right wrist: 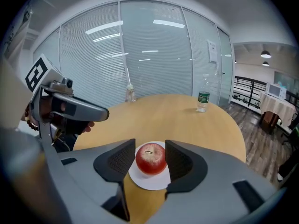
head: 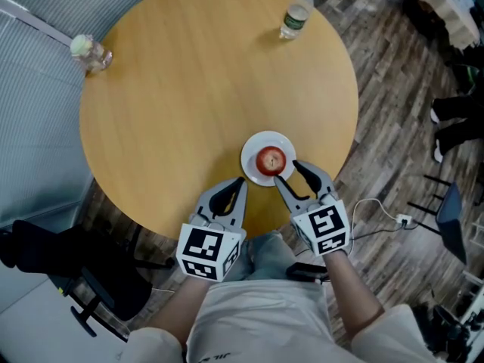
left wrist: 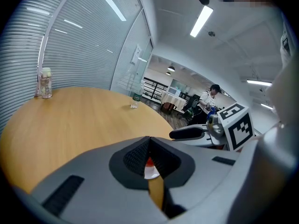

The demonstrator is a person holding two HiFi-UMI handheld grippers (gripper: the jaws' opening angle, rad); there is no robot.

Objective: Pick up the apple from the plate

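A red apple (head: pixel 271 159) sits on a small white plate (head: pixel 281 140) near the front edge of the round wooden table (head: pixel 189 89). My right gripper (head: pixel 290 172) is open at the plate's near right rim. In the right gripper view the apple (right wrist: pixel 150 158) shows in the gap of that gripper (right wrist: pixel 150 148), its pads clear of the fruit, with the plate (right wrist: pixel 148 182) under it. My left gripper (head: pixel 239 183) is shut and empty, just left of the plate. In the left gripper view (left wrist: pixel 149 143) only a sliver of apple (left wrist: pixel 148 162) shows past the closed jaws.
A water bottle (head: pixel 296 12) stands at the table's far right edge, and a glass jar (head: pixel 91 51) at its far left edge. A black chair (head: pixel 68 267) is on the floor at lower left. A cable and plug (head: pixel 395 218) lie on the wood floor at right.
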